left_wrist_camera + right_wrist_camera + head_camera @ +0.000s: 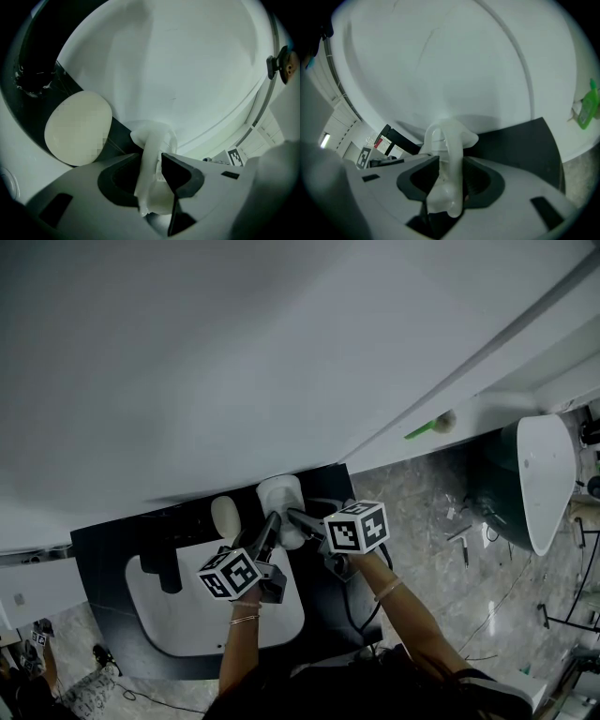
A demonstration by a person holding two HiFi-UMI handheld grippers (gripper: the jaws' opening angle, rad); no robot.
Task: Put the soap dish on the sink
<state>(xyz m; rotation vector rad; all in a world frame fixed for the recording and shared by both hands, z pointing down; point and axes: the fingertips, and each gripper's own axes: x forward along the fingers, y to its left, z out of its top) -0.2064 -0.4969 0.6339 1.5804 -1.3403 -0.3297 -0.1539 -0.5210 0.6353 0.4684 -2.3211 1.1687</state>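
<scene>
The white soap dish (pixel 280 495) sits over the back of the black counter (pixel 103 559), behind the white sink basin (pixel 187 620). My left gripper (pixel 273 523) holds its near left rim, and my right gripper (pixel 296 517) holds its near right rim. In the left gripper view the dish's rim (pixel 152 140) stands between the dark pads of the left gripper (pixel 152 174), which press on it. The right gripper view shows the dish's rim (pixel 449 136) clamped the same way in the right gripper (pixel 447 177). Whether the dish touches the counter is hidden.
An oval cream soap (pixel 225 517) (pixel 77 126) lies just left of the dish. A black faucet (pixel 169 573) stands at the basin's left. A green bottle (pixel 427 427) (pixel 588 110) sits on the ledge to the right. A white fixture (pixel 544 474) and cables lie on the marble floor.
</scene>
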